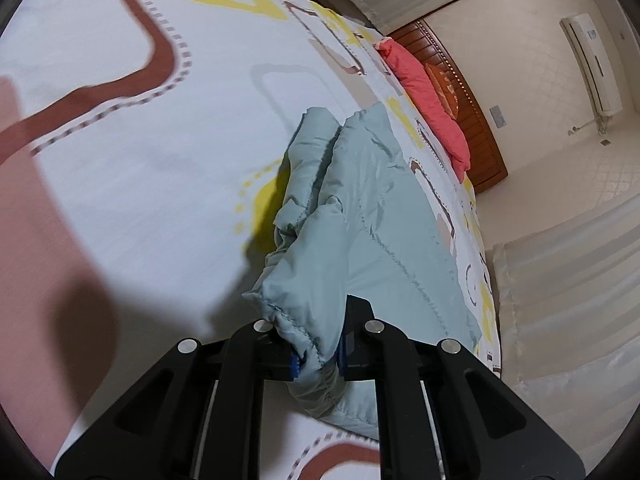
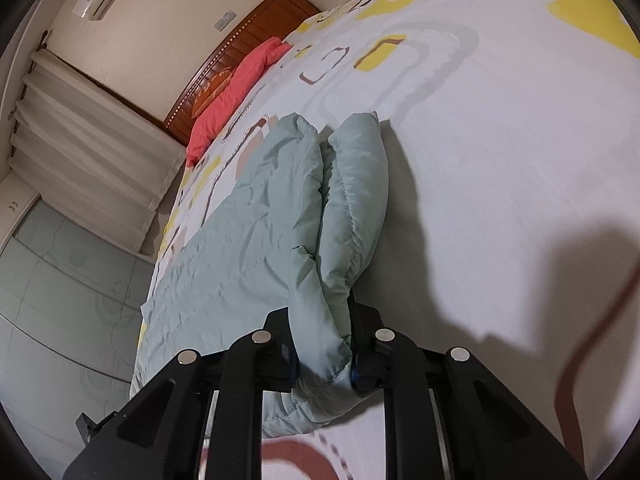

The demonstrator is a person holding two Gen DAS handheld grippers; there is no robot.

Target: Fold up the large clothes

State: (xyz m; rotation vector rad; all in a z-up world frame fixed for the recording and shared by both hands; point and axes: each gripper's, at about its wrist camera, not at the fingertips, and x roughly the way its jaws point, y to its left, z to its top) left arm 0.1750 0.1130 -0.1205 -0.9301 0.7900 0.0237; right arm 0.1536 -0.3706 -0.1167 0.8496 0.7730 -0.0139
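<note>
Garment: a pale green padded jacket [image 1: 372,216] lies on the bed, running from the claws toward twelve o'clock in both views; its quilted body is spread flat, and a sleeve lies folded beside it.
Bed: a white sheet [image 1: 160,184] printed with brown and yellow rounded squares carries the jacket.
Left claw: the left claw [image 1: 318,354] is pinched nearly closed on a gathered, stitched edge of the jacket, the fabric bunched between its blue pads [image 1: 295,364].
Right claw: the right claw [image 2: 322,364] is likewise clamped nearly closed on a rolled edge of the jacket [image 2: 256,232], with cloth filling the narrow gap.
Which edge: possibly a cuff or hem in each grip; the bunching makes it hard to tell.
Pillow: a coral pillow [image 1: 432,108] sits at one o'clock in the left view, and at eleven o'clock [image 2: 236,92] in the right view.
Headboard: a brown wooden headboard [image 1: 476,128] stands just behind the pillow.
Wall: an air conditioner [image 1: 592,64] hangs at two o'clock.
</note>
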